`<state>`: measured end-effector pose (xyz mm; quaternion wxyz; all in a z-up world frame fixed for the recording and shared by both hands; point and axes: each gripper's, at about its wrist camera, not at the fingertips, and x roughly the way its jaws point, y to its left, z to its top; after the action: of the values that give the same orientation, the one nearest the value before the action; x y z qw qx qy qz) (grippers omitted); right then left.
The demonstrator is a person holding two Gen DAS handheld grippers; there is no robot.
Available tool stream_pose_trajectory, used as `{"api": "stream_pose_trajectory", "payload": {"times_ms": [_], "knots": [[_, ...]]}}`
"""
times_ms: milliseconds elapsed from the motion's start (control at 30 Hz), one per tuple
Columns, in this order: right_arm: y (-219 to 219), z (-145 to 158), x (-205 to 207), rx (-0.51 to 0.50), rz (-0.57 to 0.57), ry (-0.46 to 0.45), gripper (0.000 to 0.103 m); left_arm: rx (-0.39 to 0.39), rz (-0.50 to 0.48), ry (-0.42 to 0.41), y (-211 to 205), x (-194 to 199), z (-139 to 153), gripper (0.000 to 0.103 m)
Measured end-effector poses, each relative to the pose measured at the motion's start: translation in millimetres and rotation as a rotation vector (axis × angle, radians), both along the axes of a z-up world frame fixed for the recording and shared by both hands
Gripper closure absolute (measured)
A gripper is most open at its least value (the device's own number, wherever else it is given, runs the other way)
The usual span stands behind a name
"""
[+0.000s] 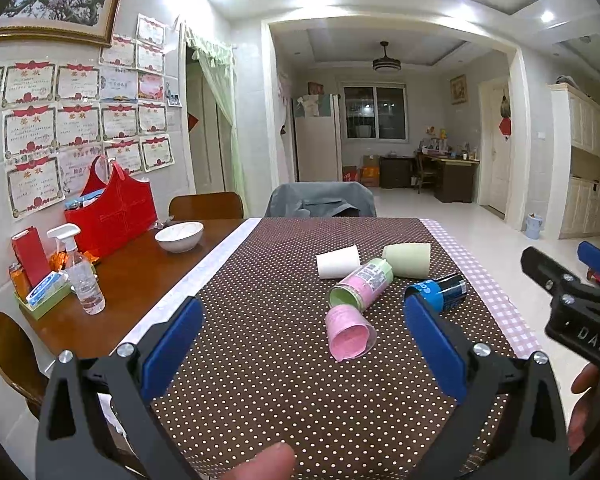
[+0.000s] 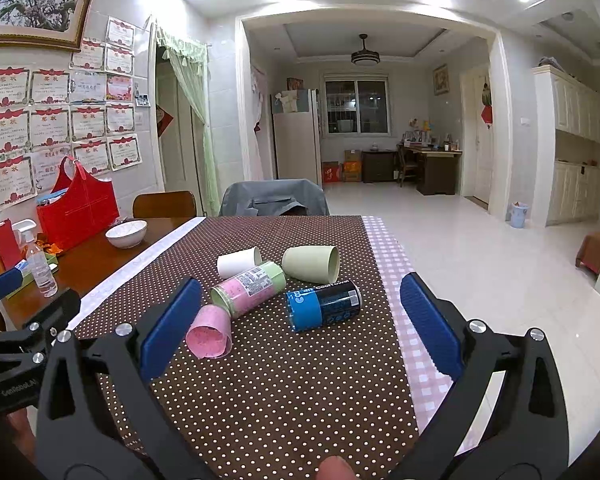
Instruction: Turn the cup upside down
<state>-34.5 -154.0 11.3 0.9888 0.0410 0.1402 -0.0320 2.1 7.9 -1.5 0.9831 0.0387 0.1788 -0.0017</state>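
Observation:
Three cups lie on their sides on the dotted brown tablecloth point(image 1: 268, 360): a pink cup point(image 1: 349, 333) point(image 2: 209, 332) nearest, a white cup point(image 1: 338, 262) point(image 2: 239, 261) and a pale green cup point(image 1: 408, 260) point(image 2: 311, 264) behind. A pink-and-green can point(image 1: 360, 285) point(image 2: 249, 288) and a blue can point(image 1: 438, 287) point(image 2: 323, 305) lie between them. My left gripper point(image 1: 303, 322) is open and empty, short of the pink cup. My right gripper point(image 2: 300, 300) is open and empty, short of the blue can; it also shows at the right in the left wrist view point(image 1: 572, 276).
A white bowl point(image 1: 179, 236), a red bag point(image 1: 112, 212), a spray bottle point(image 1: 80, 276) and a small tray of items point(image 1: 44, 296) stand on the bare wood at the left. A chair with grey cloth point(image 1: 320, 200) stands at the far edge. A checked cloth point(image 2: 404, 320) covers the table's right edge.

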Motion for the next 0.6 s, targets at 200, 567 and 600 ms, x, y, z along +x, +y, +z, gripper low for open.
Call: {"api": "stream_pose_trajectory", "payload": {"times_ms": [200, 567, 600], "knots": [[0.9, 1.2, -1.6, -0.006, -0.001, -0.001, 0.006, -0.002, 0.001, 0.002, 1.0, 3.6, -1.0, 0.004], [3.3, -3.4, 3.9, -0.014, 0.004, 0.008, 0.006, 0.001, -0.001, 0.008, -0.5, 5.8, -3.6, 0.004], [3.5, -3.5, 4.2, -0.015, 0.004, 0.009, 0.006, 0.001, -0.001, 0.009, -0.6, 6.1, -3.9, 0.004]]}}
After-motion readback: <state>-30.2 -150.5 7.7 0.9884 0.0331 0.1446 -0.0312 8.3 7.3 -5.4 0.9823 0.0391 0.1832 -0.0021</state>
